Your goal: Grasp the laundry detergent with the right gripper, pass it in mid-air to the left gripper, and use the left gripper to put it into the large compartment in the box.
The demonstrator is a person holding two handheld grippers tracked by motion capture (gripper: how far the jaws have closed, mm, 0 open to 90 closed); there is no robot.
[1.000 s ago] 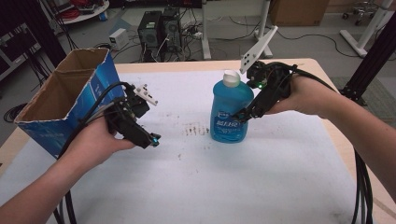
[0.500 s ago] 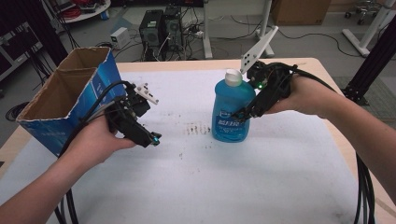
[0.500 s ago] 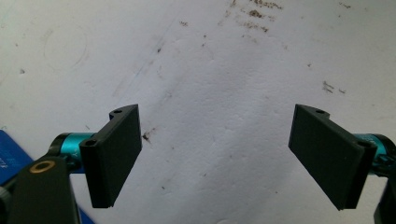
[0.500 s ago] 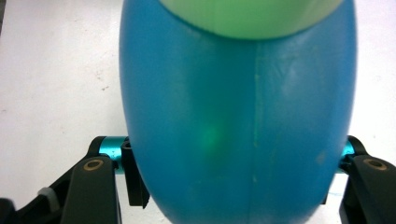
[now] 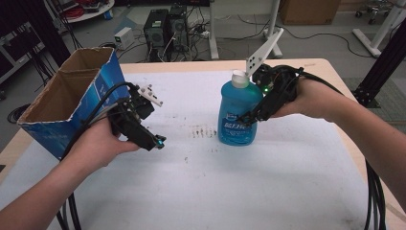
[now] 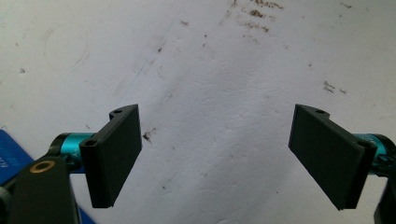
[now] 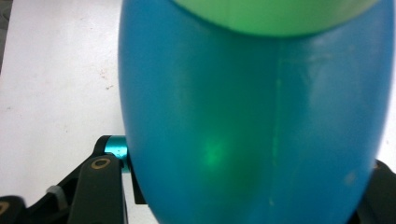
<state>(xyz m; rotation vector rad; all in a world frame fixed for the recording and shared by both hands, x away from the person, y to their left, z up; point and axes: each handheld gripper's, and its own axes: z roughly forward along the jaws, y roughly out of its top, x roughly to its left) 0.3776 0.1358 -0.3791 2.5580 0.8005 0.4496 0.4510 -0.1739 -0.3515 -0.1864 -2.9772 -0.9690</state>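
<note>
While right claw (image 5: 249,116) clamps blue bottle (image 5: 238,111) at mid-body, jaws pressed on both flanks, bottle stands upright on worktop (image 5: 287,182), right of centre, white cap on top; base looks down on surface, can't tell for sure. Left claw (image 5: 155,142) empty, jaws spread wide over bare stained worktop, parked beside blue cardboard box (image 5: 67,103) at left edge. Judgement: grasp done; carry across and drop into open box left, if box is goal
</note>
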